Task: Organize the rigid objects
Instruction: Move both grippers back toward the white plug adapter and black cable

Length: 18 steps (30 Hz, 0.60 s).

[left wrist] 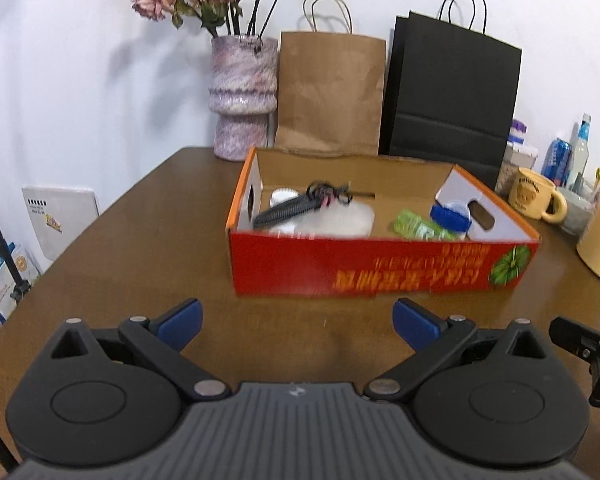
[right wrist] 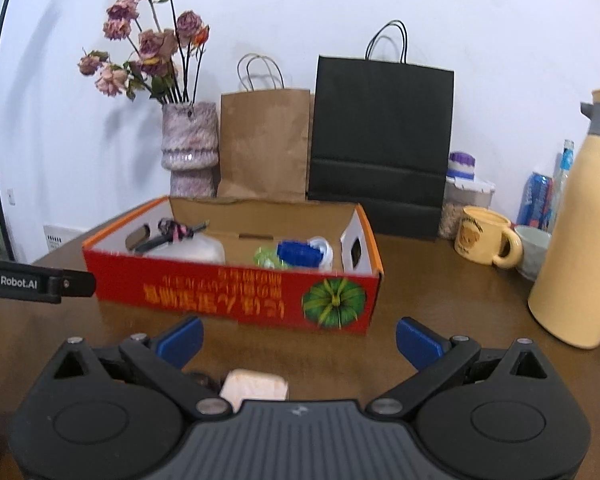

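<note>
A red cardboard box (left wrist: 380, 268) with an orange rim stands on the brown table (left wrist: 140, 248). It holds a black comb-like tool (left wrist: 288, 208), a white plastic container (left wrist: 340, 220), a green packet (left wrist: 416, 226) and a blue-lidded jar (left wrist: 452, 214). The box also shows in the right wrist view (right wrist: 228, 292). My left gripper (left wrist: 298, 326) is open and empty, in front of the box. My right gripper (right wrist: 298, 340) is open and empty, in front of the box. A small pale block (right wrist: 256, 388) lies on the table just under it.
A vase of dried roses (left wrist: 242, 96), a brown paper bag (left wrist: 330, 92) and a black paper bag (left wrist: 452, 100) stand behind the box. A yellow mug (right wrist: 486, 236), a bowl (right wrist: 534, 250), cans, a bottle and a cream thermos jug (right wrist: 580, 232) stand at the right.
</note>
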### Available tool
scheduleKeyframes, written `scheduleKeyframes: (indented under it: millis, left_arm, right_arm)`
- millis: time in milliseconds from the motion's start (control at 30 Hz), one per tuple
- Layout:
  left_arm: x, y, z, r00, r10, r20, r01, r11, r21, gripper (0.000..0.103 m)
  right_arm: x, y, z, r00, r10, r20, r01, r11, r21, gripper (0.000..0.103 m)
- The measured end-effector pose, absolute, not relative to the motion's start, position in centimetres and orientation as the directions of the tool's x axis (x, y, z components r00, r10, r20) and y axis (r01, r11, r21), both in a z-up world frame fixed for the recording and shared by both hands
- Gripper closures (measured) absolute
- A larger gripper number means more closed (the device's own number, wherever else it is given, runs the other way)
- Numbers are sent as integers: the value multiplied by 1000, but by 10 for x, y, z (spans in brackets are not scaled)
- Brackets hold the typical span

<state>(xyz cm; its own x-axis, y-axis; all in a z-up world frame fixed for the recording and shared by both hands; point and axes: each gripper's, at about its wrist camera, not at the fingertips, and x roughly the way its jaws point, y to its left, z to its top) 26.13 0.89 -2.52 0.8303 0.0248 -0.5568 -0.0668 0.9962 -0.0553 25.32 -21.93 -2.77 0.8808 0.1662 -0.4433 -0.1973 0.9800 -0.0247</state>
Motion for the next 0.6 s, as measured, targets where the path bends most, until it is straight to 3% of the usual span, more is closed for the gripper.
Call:
scheduleKeyframes:
  millis: [600]
  left_arm:
    - [244, 25, -52, 808, -19, -589, -68, 990, -125, 0]
  right_arm:
    - [241, -206, -66, 825, 145, -547, -191, 981, -28, 0]
